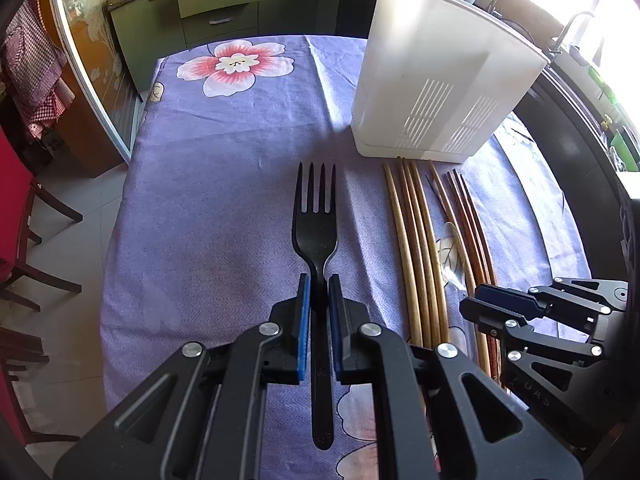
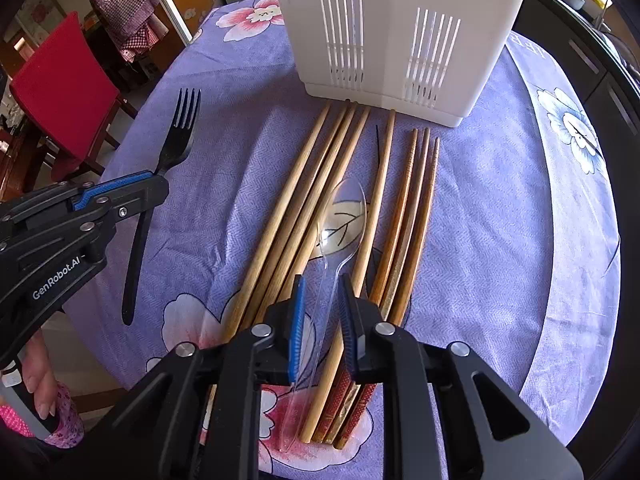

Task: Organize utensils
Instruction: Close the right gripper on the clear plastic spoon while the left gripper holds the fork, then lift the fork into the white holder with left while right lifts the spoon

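On the tabletop, which is covered with a purple cloth with flowers, we see that the sorting has hardly begun. The white holder stands upright at the far side, and through its slots in the right wrist view we cannot see any utensil inside; its top is not visible, so we cannot be sure it holds nothing.

Our left gripper is clenched on the neck of the black fork, with the prongs pointing away toward the far side of the tabletop and the handle passing back between the jaws. The fork seems to be lifted a little above the cloth, but we cannot tell this for certain.

Our right gripper is placed over the clear plastic spoon, which lies between the wooden chopsticks. Its jaws stand on both sides of the thin handle with only a narrow gap, and we cannot tell if the pads already press on it. The spoon lies flat on the cloth.

The light chopsticks and the darker chopsticks just beside them all lie in a row, their tips near the foot of the holder. We judge that everything is left to do: fork, spoon and all chopsticks must go into the holder.
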Demonstrator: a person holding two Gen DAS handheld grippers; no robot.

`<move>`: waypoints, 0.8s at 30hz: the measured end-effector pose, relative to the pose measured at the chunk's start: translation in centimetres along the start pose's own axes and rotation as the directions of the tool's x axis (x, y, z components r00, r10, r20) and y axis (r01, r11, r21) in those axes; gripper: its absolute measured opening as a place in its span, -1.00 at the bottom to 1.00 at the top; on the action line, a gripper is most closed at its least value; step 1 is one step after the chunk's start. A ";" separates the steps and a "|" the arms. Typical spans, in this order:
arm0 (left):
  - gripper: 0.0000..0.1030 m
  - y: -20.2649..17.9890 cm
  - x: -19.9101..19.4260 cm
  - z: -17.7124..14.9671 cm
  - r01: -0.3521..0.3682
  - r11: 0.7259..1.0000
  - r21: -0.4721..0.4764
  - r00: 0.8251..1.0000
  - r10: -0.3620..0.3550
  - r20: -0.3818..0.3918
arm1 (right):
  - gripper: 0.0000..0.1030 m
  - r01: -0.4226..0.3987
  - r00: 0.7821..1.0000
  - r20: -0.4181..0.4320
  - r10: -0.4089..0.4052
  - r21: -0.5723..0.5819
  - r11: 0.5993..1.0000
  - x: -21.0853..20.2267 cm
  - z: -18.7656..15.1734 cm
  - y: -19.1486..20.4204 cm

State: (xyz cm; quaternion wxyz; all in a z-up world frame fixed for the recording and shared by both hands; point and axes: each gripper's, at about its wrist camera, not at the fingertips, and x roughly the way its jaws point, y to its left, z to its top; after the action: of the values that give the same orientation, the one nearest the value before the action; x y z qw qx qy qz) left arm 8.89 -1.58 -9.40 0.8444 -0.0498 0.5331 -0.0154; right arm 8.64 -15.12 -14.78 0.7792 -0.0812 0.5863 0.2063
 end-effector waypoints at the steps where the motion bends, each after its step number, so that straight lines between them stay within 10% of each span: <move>1: -0.82 0.0 0.0 0.0 0.003 1.000 0.001 1.000 -0.003 0.000 | -0.72 0.002 1.000 -0.004 -0.002 0.003 1.000 0.1 0.0 -0.1; 15: -0.82 -0.1 -0.1 0.1 0.020 1.000 0.010 1.000 -0.020 0.008 | -0.78 0.012 1.000 -0.013 -0.012 0.032 0.999 1.4 0.4 0.3; 24: -0.82 -0.8 -4.4 2.2 0.056 0.998 0.017 0.990 -0.057 0.128 | -0.82 -0.161 0.965 0.221 0.140 0.080 0.984 -4.4 -1.0 -1.5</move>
State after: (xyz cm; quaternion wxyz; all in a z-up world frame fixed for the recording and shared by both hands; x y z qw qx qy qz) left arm 8.96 -1.86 -4.40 0.8765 -0.0601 0.4760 -0.0397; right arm 7.43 -17.86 -11.06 0.8230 0.0244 0.5126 0.2435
